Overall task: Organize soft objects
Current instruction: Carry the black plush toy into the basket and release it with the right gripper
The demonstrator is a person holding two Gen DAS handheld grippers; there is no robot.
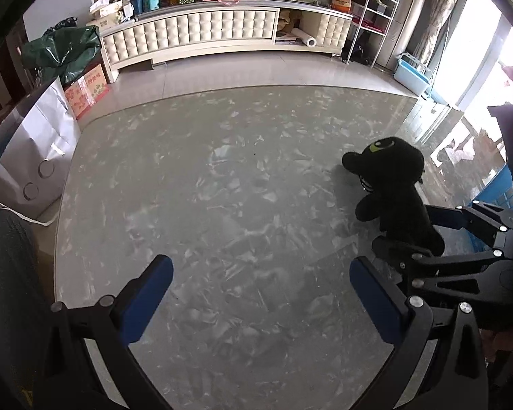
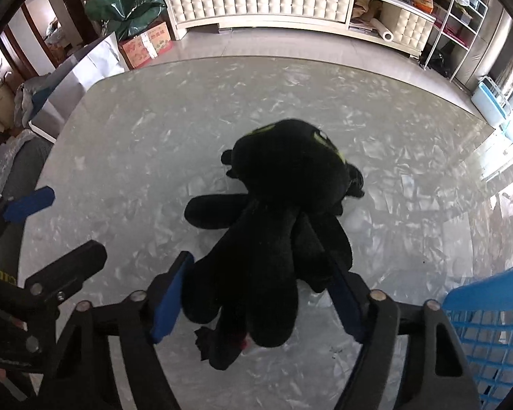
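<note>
Left wrist view
Left gripper (image 1: pixel 260 294): released, its blue-padded fingers (image 1: pixel 146 300) spread wide over bare tabletop with nothing between them.
Table (image 1: pixel 195 184): glossy grey, marbled surface.
Black plush toy (image 1: pixel 391 184): on the table toward the right, a green eye marking on its head, its rear end between the fingers of the right gripper (image 1: pixel 437 235).
Blue basket (image 1: pixel 502 188): at the right edge, partly hidden behind the right gripper.
White paper bag (image 1: pixel 34 147): beside the table's left edge.
Cabinet (image 1: pixel 222 30): long, cream, quilted front, along the far wall, cluttered on top.

Right wrist view
Right gripper (image 2: pixel 256 294): grasping the black plush toy (image 2: pixel 284 198), the pads pressing its lower body from both sides.
Plush position: head pointing away from the camera, limbs hanging toward the lens; whether it touches the table (image 2: pixel 136 157) cannot be told.
Blue basket (image 2: pixel 489 317): lattice-walled, at the lower right, just beside the gripper.
Left gripper (image 2: pixel 56 225): visible at the left edge, well apart from the toy.
</note>
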